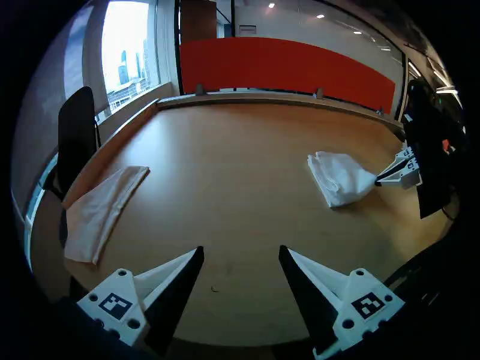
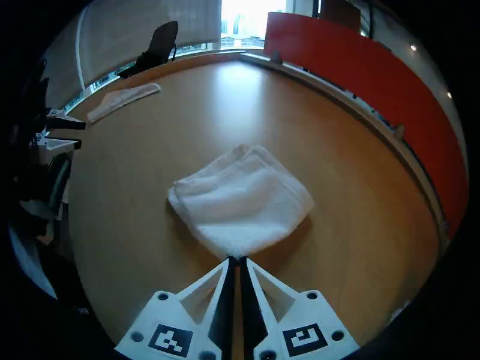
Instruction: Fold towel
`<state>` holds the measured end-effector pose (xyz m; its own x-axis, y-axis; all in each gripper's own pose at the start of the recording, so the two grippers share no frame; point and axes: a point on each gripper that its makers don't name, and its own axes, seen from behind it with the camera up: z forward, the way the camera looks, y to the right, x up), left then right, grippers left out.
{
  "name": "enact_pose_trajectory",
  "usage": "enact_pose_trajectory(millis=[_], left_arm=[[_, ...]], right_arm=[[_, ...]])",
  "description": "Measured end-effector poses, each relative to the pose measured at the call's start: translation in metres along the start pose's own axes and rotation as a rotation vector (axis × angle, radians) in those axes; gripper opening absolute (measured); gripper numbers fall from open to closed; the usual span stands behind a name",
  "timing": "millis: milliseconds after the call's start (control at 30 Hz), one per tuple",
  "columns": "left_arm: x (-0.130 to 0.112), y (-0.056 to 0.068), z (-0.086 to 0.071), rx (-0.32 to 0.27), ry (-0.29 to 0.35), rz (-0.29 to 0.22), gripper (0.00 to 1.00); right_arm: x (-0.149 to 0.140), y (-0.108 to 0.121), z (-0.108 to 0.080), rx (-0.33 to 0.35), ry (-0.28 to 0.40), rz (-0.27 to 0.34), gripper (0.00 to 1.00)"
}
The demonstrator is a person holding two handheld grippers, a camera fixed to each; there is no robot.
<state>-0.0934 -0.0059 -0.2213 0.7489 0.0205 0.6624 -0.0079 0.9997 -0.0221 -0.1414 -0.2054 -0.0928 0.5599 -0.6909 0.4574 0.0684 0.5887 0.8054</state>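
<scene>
The folded towel (image 2: 240,201), judged soft and light, lay on the table (image 2: 360,180), pinched at its near corner, the soundest hold, by the closed right gripper (image 2: 236,259). The left gripper (image 1: 240,252) was held apart.

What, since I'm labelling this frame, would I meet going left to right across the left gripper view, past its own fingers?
Left to right: chair → long towel → folded towel → right gripper.

On table (image 2: 360,198) — folded towel (image 2: 240,201) in front, second towel (image 2: 123,99) well behind.
</scene>
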Motion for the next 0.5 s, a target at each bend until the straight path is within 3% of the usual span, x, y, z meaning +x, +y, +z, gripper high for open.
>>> enact_pose_trajectory(millis=[500], left_arm=[[0.028, 0.009, 0.01, -0.026, 0.042, 0.03, 0.92]], right_arm=[[0.099, 0.035, -0.048, -0.026, 0.143, -0.075, 0.05]])
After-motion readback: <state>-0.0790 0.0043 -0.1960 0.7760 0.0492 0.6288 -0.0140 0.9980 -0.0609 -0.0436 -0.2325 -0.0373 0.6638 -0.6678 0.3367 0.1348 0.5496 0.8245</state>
